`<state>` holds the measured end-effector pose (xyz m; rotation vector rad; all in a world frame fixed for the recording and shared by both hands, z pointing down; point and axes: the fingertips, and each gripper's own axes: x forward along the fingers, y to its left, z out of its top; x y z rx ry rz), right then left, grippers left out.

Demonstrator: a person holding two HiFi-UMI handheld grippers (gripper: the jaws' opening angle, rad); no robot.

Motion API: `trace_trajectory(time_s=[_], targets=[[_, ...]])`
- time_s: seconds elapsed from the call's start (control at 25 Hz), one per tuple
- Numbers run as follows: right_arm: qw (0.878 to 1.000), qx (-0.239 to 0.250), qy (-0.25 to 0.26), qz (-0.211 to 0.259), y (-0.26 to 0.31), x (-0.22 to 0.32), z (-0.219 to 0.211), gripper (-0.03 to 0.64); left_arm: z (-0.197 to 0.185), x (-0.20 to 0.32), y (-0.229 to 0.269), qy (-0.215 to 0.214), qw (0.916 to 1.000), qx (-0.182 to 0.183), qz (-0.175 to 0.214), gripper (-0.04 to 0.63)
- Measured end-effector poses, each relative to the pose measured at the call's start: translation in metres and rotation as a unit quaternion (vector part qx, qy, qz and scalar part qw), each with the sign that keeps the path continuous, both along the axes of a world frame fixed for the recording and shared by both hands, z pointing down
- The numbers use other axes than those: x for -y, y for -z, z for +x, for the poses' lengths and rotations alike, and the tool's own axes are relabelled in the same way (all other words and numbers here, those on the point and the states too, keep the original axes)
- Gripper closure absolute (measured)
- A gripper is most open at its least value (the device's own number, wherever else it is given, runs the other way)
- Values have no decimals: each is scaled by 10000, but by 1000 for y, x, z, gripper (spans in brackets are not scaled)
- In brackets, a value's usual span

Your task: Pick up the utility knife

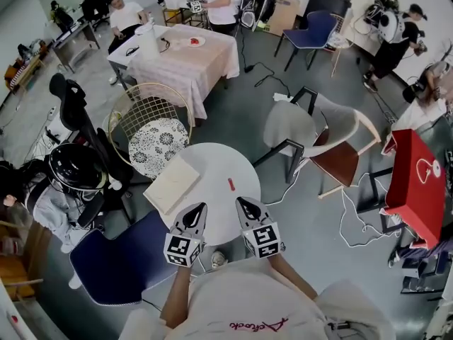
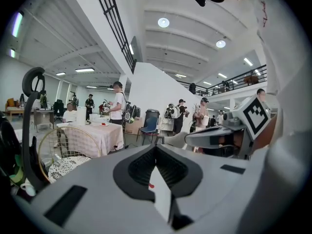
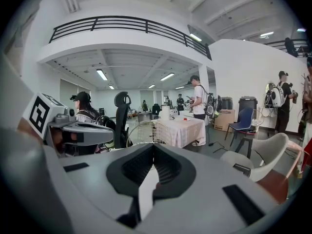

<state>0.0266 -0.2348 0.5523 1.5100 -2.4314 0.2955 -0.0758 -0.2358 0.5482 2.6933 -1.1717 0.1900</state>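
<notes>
So both are clenched shut and empty: left tongs (image 1: 199, 210) and right tongs (image 1: 243, 204) sit side by side over the near edge of the round white worktop (image 1: 212, 161). The red utility knife (image 1: 231, 184) lies just past them at roughly 12 o'clock, and a cream pad (image 1: 172, 184) is at 10.

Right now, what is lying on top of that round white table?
A small red utility knife and a pale flat board lie on the round table. Its near edge is covered by the left gripper and right gripper.

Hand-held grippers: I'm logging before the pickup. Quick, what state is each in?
Left hand-held gripper: closed, holding nothing.
Right hand-held gripper: closed, holding nothing.
</notes>
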Motion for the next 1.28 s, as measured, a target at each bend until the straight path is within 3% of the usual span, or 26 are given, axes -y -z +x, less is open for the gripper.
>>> trace_trajectory(time_s=[0.32, 1.0, 1.24, 1.28], targets=[[9997, -11, 214, -150, -15, 33, 20, 600, 12, 15, -14, 306, 9992, 31, -245, 583], [9885, 6, 265, -1491, -111, 5, 17, 600, 15, 6, -78, 294, 9927, 150, -1162, 583], [9831, -129, -19, -1824, -136, 0, 21, 597, 10, -3, -92, 283, 9902, 151, -1360, 583], [9822, -128, -68, -1872, -139, 0, 22, 569, 10, -3, -93, 279, 9900, 153, -1371, 583]])
